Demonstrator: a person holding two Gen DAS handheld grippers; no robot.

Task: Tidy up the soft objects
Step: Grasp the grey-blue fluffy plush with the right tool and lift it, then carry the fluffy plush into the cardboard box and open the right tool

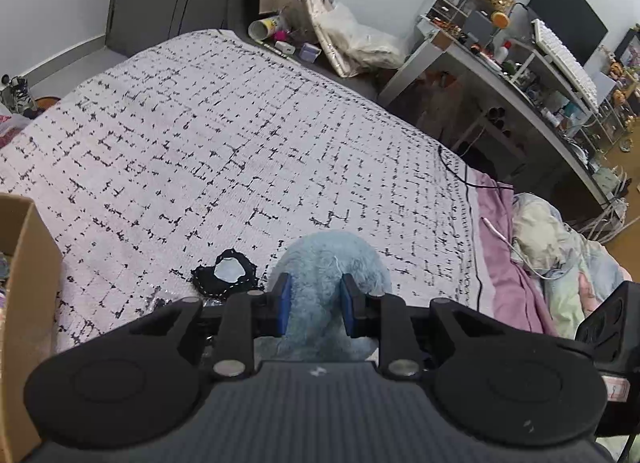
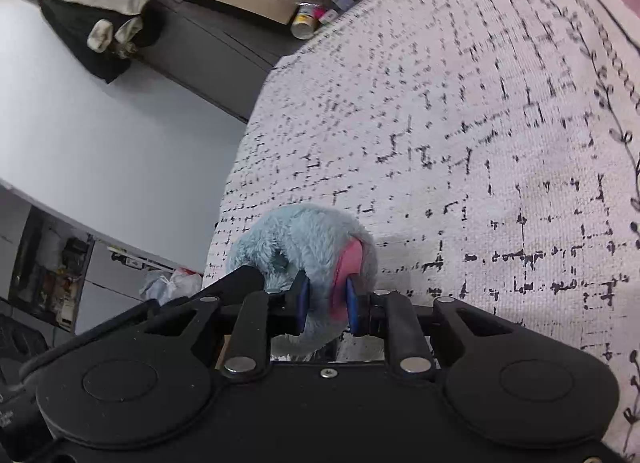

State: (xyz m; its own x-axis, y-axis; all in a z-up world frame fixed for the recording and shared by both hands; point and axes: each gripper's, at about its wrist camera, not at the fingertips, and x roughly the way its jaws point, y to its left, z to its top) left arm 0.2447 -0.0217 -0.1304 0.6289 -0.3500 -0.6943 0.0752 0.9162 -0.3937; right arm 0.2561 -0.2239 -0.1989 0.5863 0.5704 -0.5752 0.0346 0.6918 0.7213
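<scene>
We have the blue plush [image 1: 328,263] clamped in both grippers at once: the left gripper [image 1: 316,309] has its 2 blue pads pressed into plain blue fur, and the right gripper [image 2: 326,305] is closed on a part with a pink patch, so each holds a different bit of the same toy. It hangs just above the bed [image 1: 200,123], straight ahead at 12 o'clock from each gripper and tight against the pads; we cannot tell its long axis, since most of its body is hidden behind the fingers. The relation that matters next, in our judgement, is the cardboard box [image 1: 28,283], which sits at about 9 o'clock from the left gripper at the bed's edge, so the left side is nearer and the carry would swing that way. Only a sliver of the box's inside shows, with some dark items we cannot identify. A small black-edged fabric piece [image 1: 226,273] lies on the bed at 11 o'clock, just beside the plush.
</scene>
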